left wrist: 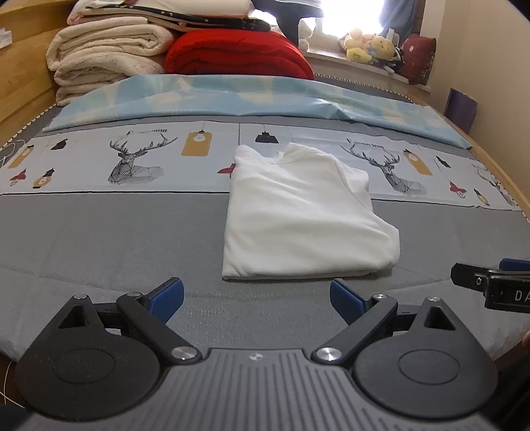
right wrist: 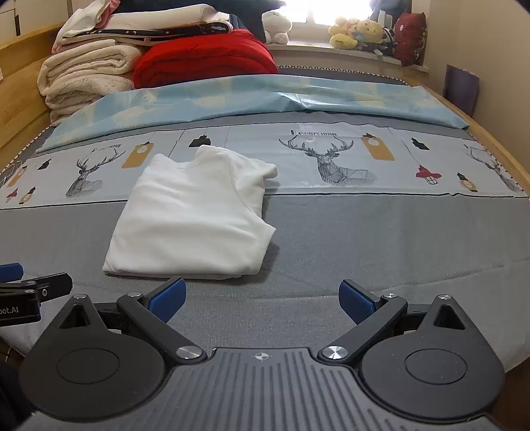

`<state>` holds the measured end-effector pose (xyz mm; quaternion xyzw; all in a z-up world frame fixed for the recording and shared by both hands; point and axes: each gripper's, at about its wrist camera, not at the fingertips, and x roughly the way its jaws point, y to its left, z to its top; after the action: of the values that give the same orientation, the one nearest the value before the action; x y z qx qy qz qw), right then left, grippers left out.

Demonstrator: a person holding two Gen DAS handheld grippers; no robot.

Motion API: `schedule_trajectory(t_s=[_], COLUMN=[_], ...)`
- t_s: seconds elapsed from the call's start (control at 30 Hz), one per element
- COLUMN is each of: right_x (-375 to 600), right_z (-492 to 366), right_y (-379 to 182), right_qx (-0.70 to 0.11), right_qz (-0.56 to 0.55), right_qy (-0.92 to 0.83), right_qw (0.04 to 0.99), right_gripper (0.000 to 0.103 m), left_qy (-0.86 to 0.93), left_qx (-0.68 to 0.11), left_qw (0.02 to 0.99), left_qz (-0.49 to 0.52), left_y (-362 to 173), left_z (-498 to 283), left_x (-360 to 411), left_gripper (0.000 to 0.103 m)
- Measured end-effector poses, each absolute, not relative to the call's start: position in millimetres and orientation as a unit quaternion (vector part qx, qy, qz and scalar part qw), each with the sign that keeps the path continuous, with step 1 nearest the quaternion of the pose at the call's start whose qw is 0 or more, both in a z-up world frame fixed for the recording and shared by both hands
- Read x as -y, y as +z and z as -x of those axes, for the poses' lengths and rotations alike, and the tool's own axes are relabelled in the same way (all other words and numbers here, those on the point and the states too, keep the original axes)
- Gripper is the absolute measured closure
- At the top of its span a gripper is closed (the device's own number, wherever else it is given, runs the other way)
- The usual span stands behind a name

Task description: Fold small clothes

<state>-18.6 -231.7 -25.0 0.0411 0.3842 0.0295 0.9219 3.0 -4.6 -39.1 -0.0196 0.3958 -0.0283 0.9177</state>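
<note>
Daylight is streaming through a bedroom window (left wrist: 344, 20) as a folded white garment (left wrist: 304, 215) is lying on the grey bed (left wrist: 99, 238), its collar end reaching onto the deer-print sheet (left wrist: 139, 159). Nearer than the garment, the left hand-held gripper (left wrist: 256, 296) and the right hand-held gripper (right wrist: 261, 298) are hovering just beside its near edge, each with blue pads spread wide and gripping nothing. Beyond the garment, cream blankets (left wrist: 106, 56) and a red quilt (left wrist: 238, 53) are sitting stacked

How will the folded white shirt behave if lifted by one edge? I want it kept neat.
The white shirt looks like soft, thin knit, so it would probably droop and unfold. Its loose right-side layers likely slide apart. It seems light, so pushing may bunch it.
</note>
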Motion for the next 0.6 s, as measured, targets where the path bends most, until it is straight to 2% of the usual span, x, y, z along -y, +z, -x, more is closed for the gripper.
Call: schedule_trajectory(t_s=[0.6], right_x=[229.5], right_z=[16.7], right_y=[-27.2], right_qx=[-0.391], right_qz=[-0.042], right_qy=[0.028], right_qw=[0.919], right_gripper=[0.005], left_qy=[-0.027], left_qx=[-0.397], left_qw=[0.917], left_qz=[0.025], left_y=[-38.2], left_z=[-3.1], left_x=[-0.1], left_gripper=[0.006])
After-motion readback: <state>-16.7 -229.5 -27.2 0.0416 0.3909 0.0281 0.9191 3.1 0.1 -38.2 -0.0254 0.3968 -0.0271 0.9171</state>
